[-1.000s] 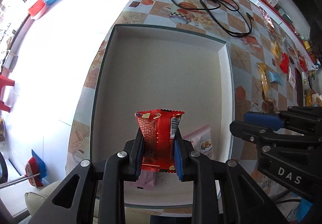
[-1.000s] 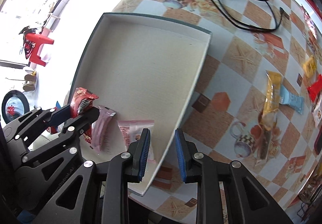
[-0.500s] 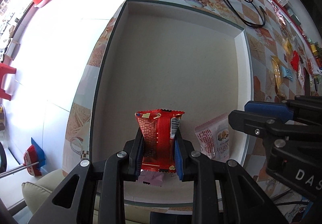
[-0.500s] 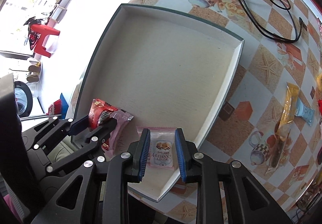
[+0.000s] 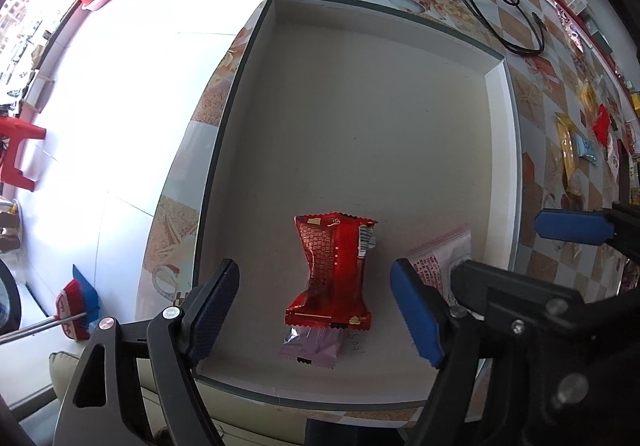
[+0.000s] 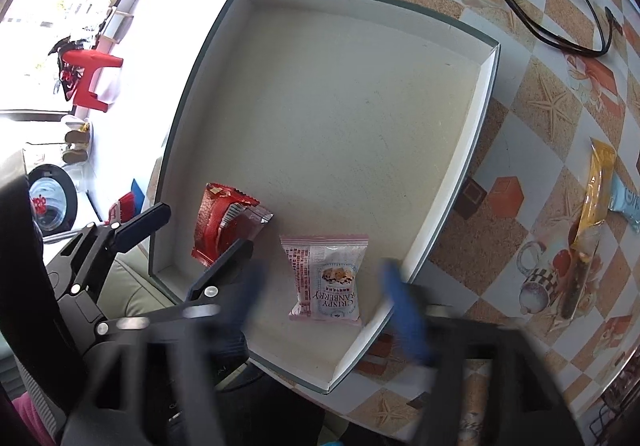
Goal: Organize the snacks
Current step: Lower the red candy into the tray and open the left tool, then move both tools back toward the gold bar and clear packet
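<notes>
The left claw [image 5: 316,310] points straight down over the near end of the shallow box [image 5: 498,93] on the counter [image 6: 532,93]; its jaws have just been opening and now stand wide apart. The red snack packet [image 5: 334,270] lies flat on the box floor between them, touching neither pad, its lower edge overlapping a pale purple wrapper [image 5: 312,346]. The right claw [image 6: 324,306] tilts steeply downward beside it, jaws likewise just opened and blurred. The pink cranberry packet [image 6: 326,278] lies on the box floor between them, released, near the box's right wall.
</notes>
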Motion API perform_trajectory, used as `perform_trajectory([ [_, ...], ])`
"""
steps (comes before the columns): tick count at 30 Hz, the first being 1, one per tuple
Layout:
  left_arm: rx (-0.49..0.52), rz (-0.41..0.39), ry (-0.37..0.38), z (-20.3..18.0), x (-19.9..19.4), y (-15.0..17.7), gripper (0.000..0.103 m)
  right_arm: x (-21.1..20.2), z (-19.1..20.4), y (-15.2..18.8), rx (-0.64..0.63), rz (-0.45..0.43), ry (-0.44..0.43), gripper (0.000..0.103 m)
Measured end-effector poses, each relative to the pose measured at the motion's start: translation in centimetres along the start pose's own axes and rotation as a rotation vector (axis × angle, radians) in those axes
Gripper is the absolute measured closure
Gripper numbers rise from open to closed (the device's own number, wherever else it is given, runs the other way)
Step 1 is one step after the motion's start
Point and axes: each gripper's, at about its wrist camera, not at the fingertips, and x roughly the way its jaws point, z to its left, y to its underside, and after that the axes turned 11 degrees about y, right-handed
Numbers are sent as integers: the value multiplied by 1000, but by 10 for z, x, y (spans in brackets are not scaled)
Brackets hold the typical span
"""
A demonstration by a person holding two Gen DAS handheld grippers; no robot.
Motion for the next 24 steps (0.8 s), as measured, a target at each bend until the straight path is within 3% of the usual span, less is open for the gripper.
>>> perform_trajectory([
  [3, -11, 5, -1, 1, 1, -1, 22, -3, -8, 2, 30, -11, -17, 13],
  [6, -8, 10, -14, 0, 2, -2, 22, -4, -25, 4, 85, -25, 3, 0],
  [18, 33, 1, -30, -15, 1, -17, 22, 10, -116, 34, 343, 33, 50, 0],
  [24, -37, -40, 9, 4, -18, -38, 22, 20, -168, 62, 477, 61, 69, 0],
])
